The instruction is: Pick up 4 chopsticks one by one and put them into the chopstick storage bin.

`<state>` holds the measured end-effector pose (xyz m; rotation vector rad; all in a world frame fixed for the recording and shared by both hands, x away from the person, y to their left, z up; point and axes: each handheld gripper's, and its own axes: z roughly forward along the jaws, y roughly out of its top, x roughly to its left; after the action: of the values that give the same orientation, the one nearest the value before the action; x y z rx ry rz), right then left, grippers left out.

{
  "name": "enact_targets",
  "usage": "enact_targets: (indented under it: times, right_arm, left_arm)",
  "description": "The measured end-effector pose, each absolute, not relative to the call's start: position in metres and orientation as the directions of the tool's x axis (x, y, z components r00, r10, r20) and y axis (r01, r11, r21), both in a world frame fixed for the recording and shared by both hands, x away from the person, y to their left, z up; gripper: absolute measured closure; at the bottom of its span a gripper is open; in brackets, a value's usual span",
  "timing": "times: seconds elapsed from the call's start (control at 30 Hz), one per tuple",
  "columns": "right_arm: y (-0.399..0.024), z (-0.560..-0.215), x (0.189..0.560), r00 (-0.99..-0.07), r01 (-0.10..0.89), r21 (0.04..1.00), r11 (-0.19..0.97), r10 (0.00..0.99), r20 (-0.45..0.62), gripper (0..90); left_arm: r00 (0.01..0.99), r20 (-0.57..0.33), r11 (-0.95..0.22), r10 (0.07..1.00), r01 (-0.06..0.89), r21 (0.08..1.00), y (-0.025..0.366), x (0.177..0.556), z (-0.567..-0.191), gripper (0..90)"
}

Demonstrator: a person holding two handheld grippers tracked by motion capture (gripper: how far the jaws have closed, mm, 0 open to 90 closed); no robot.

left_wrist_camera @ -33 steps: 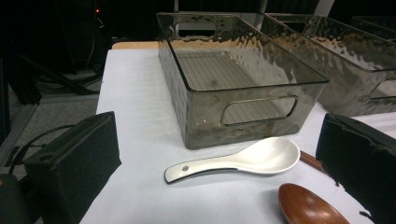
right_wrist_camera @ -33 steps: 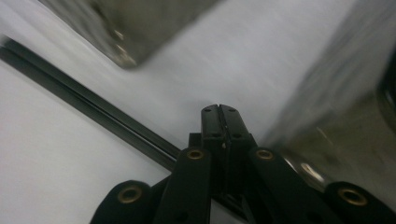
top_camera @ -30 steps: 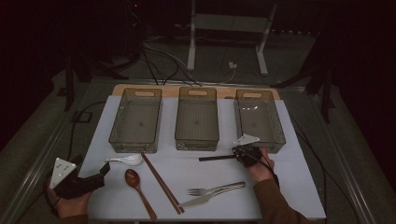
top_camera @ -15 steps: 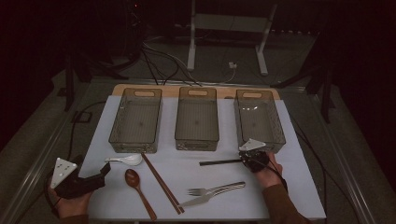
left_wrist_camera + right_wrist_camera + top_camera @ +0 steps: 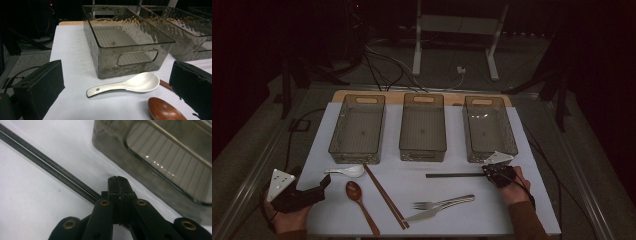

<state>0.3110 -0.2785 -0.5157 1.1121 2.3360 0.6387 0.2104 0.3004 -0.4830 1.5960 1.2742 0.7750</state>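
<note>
Gripping the black chopsticks point(image 5: 455, 175) at one end, the right claw point(image 5: 492, 171) is closed; the left claw point(image 5: 323, 184) rests wide open, holding nothing.

The high view is dim and underexposed: the room beyond sinks into near black, and the white-covered table point(image 5: 432, 210) is the only pale area, grey and grainy. In the left gripper view, light from above puts rippled glare on the smoky clear plastic bin point(image 5: 125, 47) and a soft sheen on the white ceramic spoon point(image 5: 130, 85). The right gripper view is soft, its near black fingers point(image 5: 117, 187) blurred.
</note>
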Motion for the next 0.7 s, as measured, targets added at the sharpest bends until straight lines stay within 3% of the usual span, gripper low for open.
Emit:
enact_targets:
  times: [0.6,0.7]
  right_arm:
    - [-0.292,-0.511,0.295,-0.586,0.604,0.59,0.536,0.8,-0.128,89.6]
    - [-0.288,-0.504,0.295,-0.64,0.547,0.644,0.535,0.763,-0.091,75.2]
  left_arm:
    - [0.265,-0.069,-0.04,0.962,0.382,0.923,0.299,0.211,-0.483,0.7]
    - [0.265,-0.069,-0.038,0.962,0.381,0.924,0.299,0.211,-0.483,0.7]
